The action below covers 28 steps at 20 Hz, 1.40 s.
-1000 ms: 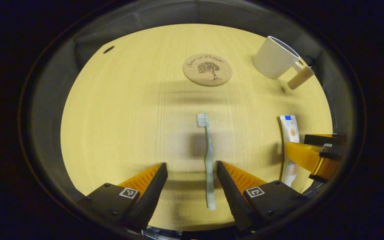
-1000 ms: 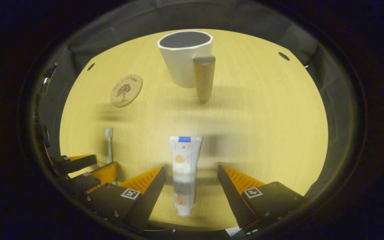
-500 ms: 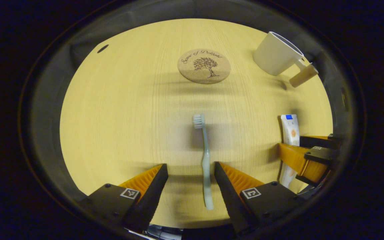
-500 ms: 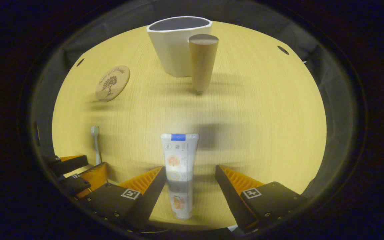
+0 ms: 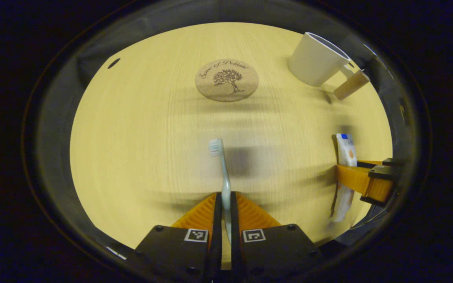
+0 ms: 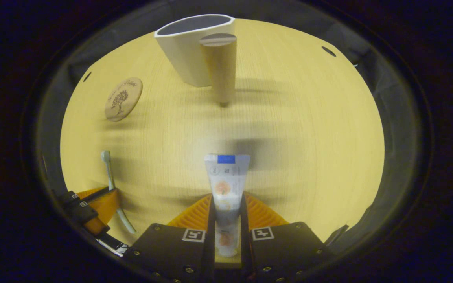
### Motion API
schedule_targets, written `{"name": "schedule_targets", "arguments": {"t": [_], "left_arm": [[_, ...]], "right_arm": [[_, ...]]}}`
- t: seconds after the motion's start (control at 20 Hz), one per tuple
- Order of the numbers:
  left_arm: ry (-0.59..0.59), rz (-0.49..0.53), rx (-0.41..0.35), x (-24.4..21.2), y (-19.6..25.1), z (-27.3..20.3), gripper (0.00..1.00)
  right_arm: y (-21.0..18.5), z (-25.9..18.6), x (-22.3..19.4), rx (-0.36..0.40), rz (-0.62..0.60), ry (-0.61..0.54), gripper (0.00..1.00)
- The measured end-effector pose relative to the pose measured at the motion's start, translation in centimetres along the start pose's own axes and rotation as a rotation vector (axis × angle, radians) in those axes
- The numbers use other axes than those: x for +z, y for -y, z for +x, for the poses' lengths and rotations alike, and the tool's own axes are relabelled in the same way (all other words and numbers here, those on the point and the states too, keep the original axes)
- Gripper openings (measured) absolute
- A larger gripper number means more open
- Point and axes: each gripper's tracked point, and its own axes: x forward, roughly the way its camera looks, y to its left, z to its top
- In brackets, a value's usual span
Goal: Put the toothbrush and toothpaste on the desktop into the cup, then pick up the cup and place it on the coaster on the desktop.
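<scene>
In the left gripper view my left gripper [image 5: 223, 198] is shut on the handle of the pale green toothbrush [image 5: 221, 169], whose bristle head points away toward the cork coaster [image 5: 227, 79]. The white cup [image 5: 315, 59] with a wooden handle stands at the far right. In the right gripper view my right gripper [image 6: 227, 200] is shut on the white toothpaste tube [image 6: 225, 184], its flat crimped end pointing toward the cup [image 6: 189, 51]. The coaster [image 6: 123, 99] lies far left, and the left gripper [image 6: 92, 204] holds the toothbrush [image 6: 110, 177] at lower left. The right gripper [image 5: 364, 182] with the toothpaste [image 5: 346, 151] appears at the right of the left gripper view.
Everything rests on a light wooden desktop [image 5: 144, 129] with small dark holes near its far corners [image 5: 113, 63] [image 6: 328, 51]. Dark booth cloth rings the desk edges. Open wood lies between the grippers and the cup and coaster.
Both grippers went from open to shut: the left closed on the toothbrush handle, the right on the toothpaste tube. The cup looms slightly nearer in the right gripper view.
</scene>
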Motion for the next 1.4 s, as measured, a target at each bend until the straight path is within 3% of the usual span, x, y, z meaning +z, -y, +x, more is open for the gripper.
{"name": "schedule_targets", "arguments": {"t": [0.05,0.1,0.15,0.2,0.4,0.65,0.85,1.1,1.3,1.4], "left_arm": [[0.006,-0.008,-0.003,0.0,0.6,1.0,0.18],[0.012,-0.013,-0.008,-0.4,0.5,-0.1,0.09],[0.011,-0.011,-0.011,0.0,0.0,0.1,0.09],[0.014,-0.008,-0.014,0.2,0.1,0.1,0.09],[0.029,-0.028,-0.010,0.2,0.0,0.1,0.09],[0.155,-0.070,-0.010,0.4,-0.2,-0.3,0.09],[0.254,-0.118,-0.022,0.7,-0.7,-1.5,0.09],[0.477,-0.142,0.018,4.6,-2.8,-6.8,0.09],[0.608,-0.170,-0.012,7.3,-3.0,-10.7,0.07],[0.647,-0.182,-0.035,8.3,-3.1,-12.5,0.09]], "right_arm": [[0.0,0.2,0.2,0.002,0.008,0.017,0.28],[0.1,0.0,0.2,0.011,0.000,0.023,0.18],[0.3,-0.4,0.6,0.019,0.018,0.039,0.19],[0.1,-0.3,0.5,0.038,0.030,0.034,0.10],[0.1,-0.5,0.8,0.113,0.096,0.064,0.10],[0.0,-0.1,0.0,0.205,0.135,0.078,0.10],[0.5,-3.7,0.7,0.249,0.148,0.169,0.10],[1.5,-10.2,4.8,0.267,0.175,0.311,0.10],[0.5,-14.4,11.2,0.316,0.194,0.493,0.09],[0.8,-16.1,14.4,0.306,0.166,0.588,0.09]]}}
